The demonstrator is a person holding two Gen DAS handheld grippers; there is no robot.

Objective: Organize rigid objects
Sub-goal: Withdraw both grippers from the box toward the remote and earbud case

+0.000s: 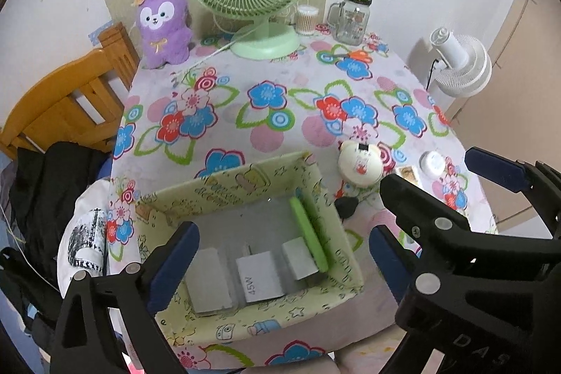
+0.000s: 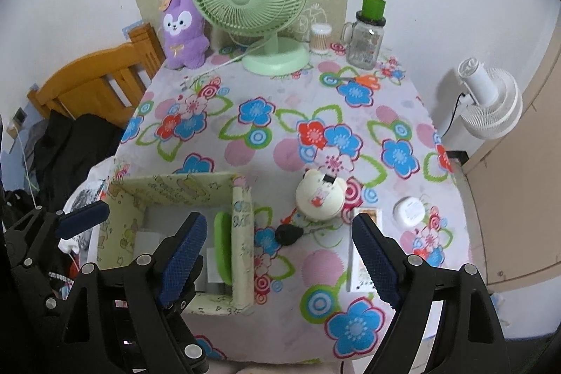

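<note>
On the table (image 2: 298, 272), the box (image 1: 224, 181) is already holding white chargers (image 1: 261, 279). Both the left gripper (image 1: 284, 255) and the right gripper (image 2: 278, 251) are hovering with fingers wide, holding nothing. Probably the next move is reaching for the round cream case (image 2: 320, 198), beside the box.

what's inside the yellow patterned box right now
Inside the box lie three white charger blocks, one marked 45W, and a flat green piece leaning against the right wall. The left tongs' finger hides the near left corner.
</note>
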